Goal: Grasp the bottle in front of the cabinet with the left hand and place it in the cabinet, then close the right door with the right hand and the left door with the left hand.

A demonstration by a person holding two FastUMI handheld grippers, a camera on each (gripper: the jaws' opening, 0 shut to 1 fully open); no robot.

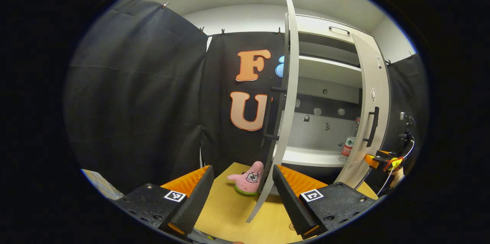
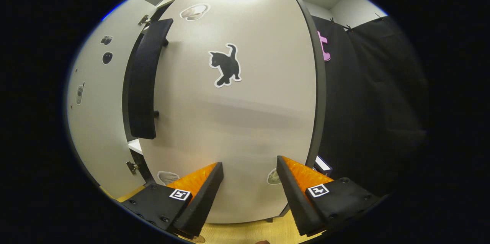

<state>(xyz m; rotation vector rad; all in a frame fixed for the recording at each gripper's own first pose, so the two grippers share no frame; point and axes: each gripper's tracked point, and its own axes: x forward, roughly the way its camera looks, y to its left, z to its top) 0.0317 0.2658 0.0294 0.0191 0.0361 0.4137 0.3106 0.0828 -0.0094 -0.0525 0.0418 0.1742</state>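
Observation:
The bottle [image 1: 348, 146], clear with a red and green label, stands on the cabinet's lower shelf [image 1: 306, 156], partly hidden behind the right door [image 1: 373, 94]. The left door [image 1: 288, 83] shows edge-on and swung out; its lower edge runs down between my left gripper's fingers. My left gripper [image 1: 242, 169] is open and holds nothing. The right door stands ajar. Its outer face [image 2: 245, 121], with a cat sticker [image 2: 226, 66] and a black bar handle [image 2: 143, 79], sits close in front of my open right gripper [image 2: 249, 163]. Whether those fingertips touch the door I cannot tell.
A pink star plush toy [image 1: 249, 179] lies on the wooden table [image 1: 229, 209], just left of the left door's foot. The other gripper [image 1: 383, 159] with its cables and a hand is outside the right door. A white panel [image 2: 95, 113] with hinges lies past the handle.

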